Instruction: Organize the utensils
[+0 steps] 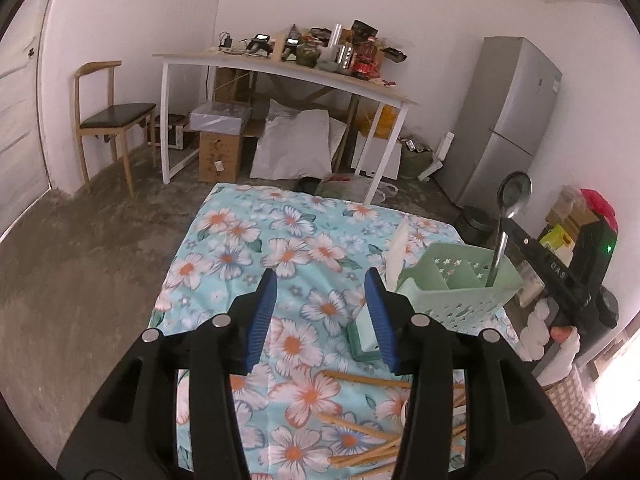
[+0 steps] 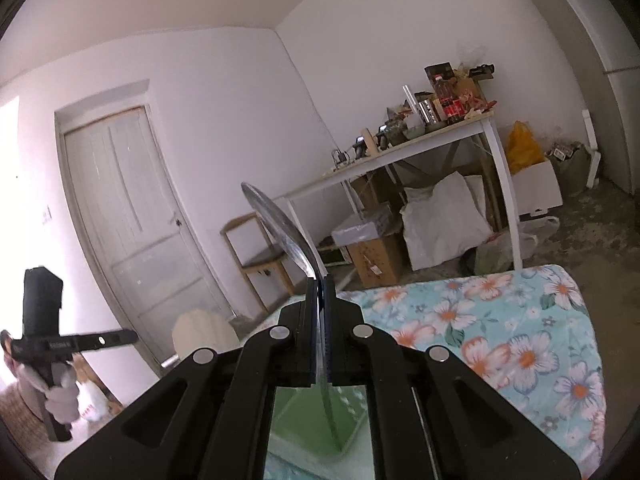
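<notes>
Left gripper (image 1: 322, 312): jaws apart, nothing between the blue pads (image 1: 262, 316). It hangs over the floral cloth (image 1: 240, 236), tilted down.

Just under and right of it: loose chopsticks (image 1: 372, 420), wooden, scattered and crossing on the cloth, partly hidden by the gripper frame. A small green-and-white block (image 1: 362, 340) lies beside the right pad; what it is I cannot tell.

Right gripper (image 2: 319, 312): pads clamped on the stem of a metal spoon (image 2: 280, 228). In the right wrist view the bowl stands up ahead of the fingertips, and the handle runs down between the pads towards the green caddy (image 2: 304, 412) below. In the left wrist view the spoon (image 1: 512, 196) stands near upright, handle end inside the caddy (image 1: 452, 292), in its rightmost slot. Whether the tip has touched bottom cannot be seen.

Caddy: pale green plastic, perforated, with dividers, on the right edge of the cloth.

Handling, as judged. Spoon is stiff, smooth and fairly light, so it could slip or pivot in a narrow pinch; the hold just below the bowl keeps the handle free to go in. Letting go only once the tip rests would avoid a drop and clatter. Chopsticks are light, rigid and thin, and may roll; best taken near mid-length, one or a parallel pair at a time. The caddy looks light enough to shift if nudged.

Far: white table (image 1: 280, 68) with clutter, chair (image 1: 108, 120), fridge (image 1: 508, 120), door (image 2: 128, 216).
</notes>
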Demonstrator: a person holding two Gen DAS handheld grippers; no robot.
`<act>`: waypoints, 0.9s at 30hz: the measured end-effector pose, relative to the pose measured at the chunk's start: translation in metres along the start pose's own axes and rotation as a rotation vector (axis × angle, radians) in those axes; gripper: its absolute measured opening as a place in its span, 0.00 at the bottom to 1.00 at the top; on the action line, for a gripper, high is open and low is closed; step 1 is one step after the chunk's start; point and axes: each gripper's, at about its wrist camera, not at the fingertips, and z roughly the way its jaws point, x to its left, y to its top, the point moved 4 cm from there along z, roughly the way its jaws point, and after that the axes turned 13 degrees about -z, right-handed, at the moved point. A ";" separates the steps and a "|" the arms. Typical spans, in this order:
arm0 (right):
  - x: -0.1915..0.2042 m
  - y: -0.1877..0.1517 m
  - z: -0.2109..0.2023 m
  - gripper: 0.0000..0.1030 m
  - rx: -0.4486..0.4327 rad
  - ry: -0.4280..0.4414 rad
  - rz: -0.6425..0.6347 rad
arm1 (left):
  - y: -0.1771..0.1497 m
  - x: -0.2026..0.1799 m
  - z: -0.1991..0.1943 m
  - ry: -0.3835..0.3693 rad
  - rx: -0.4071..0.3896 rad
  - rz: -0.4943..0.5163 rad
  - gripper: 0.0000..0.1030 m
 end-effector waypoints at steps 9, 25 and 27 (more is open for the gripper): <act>0.017 -0.009 -0.032 0.45 0.070 -0.098 -0.076 | -0.018 0.002 -0.019 -0.019 0.009 -0.026 0.42; 0.053 -0.035 -0.096 0.62 0.175 -0.157 0.055 | -0.058 0.012 -0.030 -0.049 0.066 -0.073 0.43; 0.062 -0.055 -0.098 0.62 0.217 -0.136 0.096 | -0.066 0.013 -0.024 -0.043 0.087 -0.065 0.43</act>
